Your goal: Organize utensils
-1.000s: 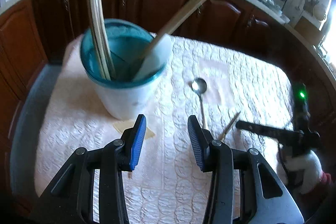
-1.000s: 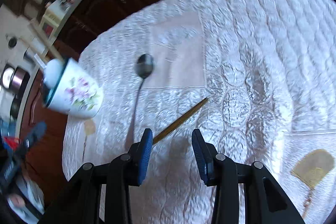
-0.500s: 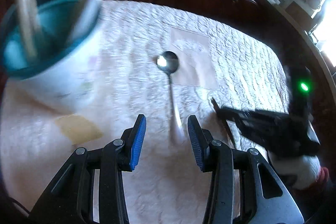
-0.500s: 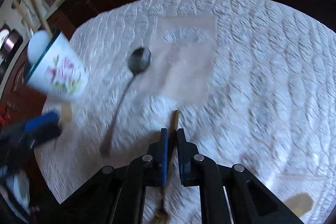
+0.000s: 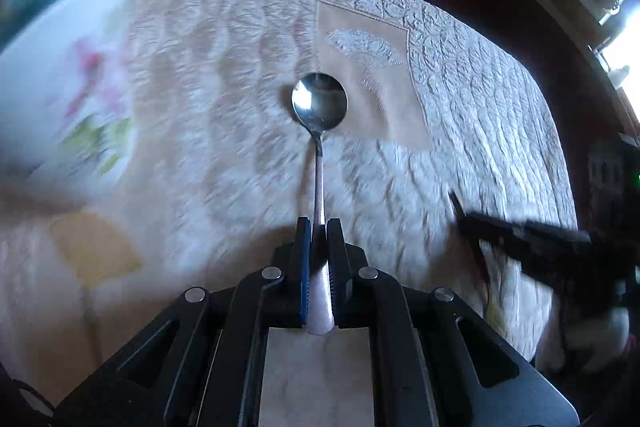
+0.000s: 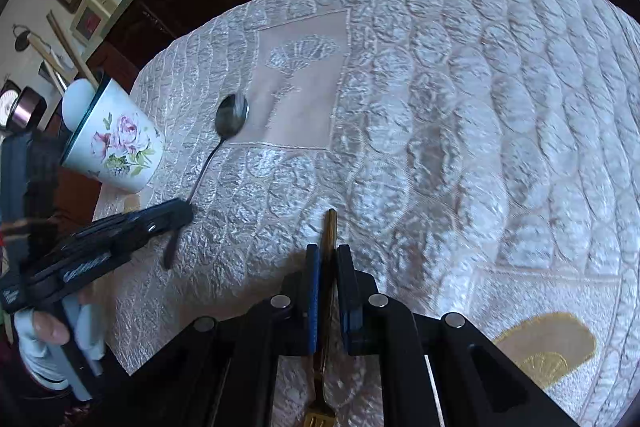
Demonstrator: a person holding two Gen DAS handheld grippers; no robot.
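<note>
Left gripper (image 5: 319,227) has just been closing, and its blue pads now pinch the handle of the silver spoon (image 5: 319,103), whose round polished bowl points away over the quilted cream tablecloth (image 5: 460,107) – half a second ago those jaws stood apart. So the spoon looks ready to lift toward the blurred flowered cup (image 5: 68,75) on the left.

Right gripper (image 6: 329,255) is clamped on the slim gold fork (image 6: 330,227), tines back toward the camera – a second ago it lay loose. Both remaining utensils are gripped; the rose-painted cup (image 6: 116,139) with its wooden sticks waits nearby
</note>
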